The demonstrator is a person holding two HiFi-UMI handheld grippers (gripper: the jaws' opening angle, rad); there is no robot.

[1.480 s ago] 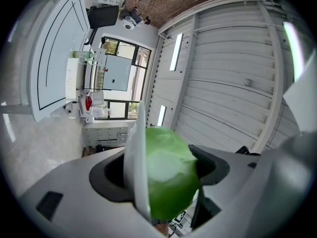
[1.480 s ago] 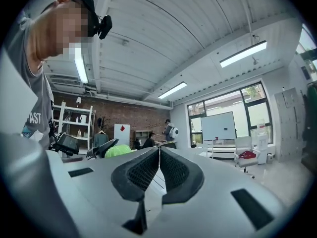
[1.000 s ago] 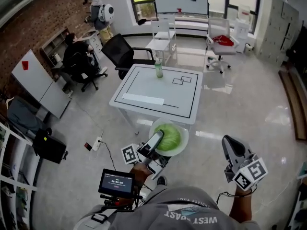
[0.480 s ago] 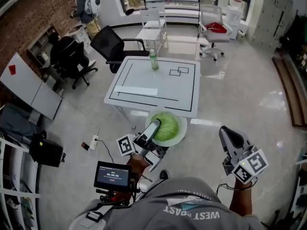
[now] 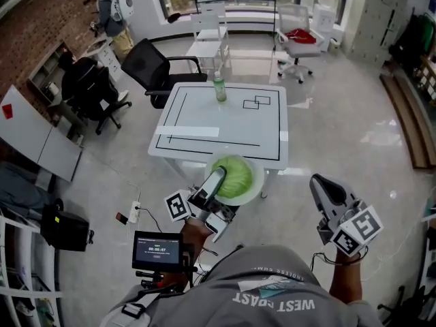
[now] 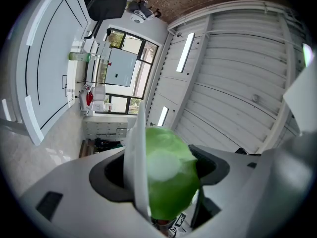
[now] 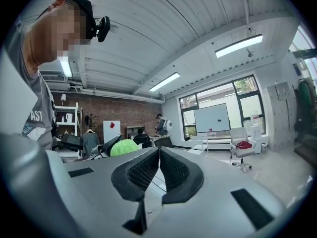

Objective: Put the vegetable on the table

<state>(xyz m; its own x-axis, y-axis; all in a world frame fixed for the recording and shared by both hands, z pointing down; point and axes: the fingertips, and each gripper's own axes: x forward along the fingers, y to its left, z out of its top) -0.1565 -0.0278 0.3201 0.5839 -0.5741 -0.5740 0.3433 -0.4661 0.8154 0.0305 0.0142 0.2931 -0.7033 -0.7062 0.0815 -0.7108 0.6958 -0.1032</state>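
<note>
In the head view a green cabbage [image 5: 236, 175] lies on a white plate [image 5: 253, 191]. My left gripper [image 5: 212, 185] is shut on the two together. In the left gripper view one jaw stands behind the plate [image 6: 137, 148] and the other presses on the cabbage [image 6: 168, 182], with the left gripper [image 6: 161, 175] tilted upward. The plate's far rim overlaps the near edge of the white table [image 5: 225, 118] in the head view. My right gripper [image 5: 325, 191] hangs to the right of the table, shut and holding nothing. In the right gripper view the right gripper [image 7: 159, 168] has its pads touching, and the cabbage [image 7: 124, 147] shows to the left.
A green bottle [image 5: 219, 87] stands at the table's far side, with a white strip [image 5: 187, 131] and black outlines on the top. A black office chair [image 5: 155, 65] and white chairs [image 5: 294, 29] ring the table. A person sits at a desk [image 5: 83, 87] on the left. A power strip [image 5: 133, 212] lies on the floor.
Both grippers and the plate with the cabbage have moved forward toward the table. The table now sits closer, and the plate's rim reaches its near edge.
</note>
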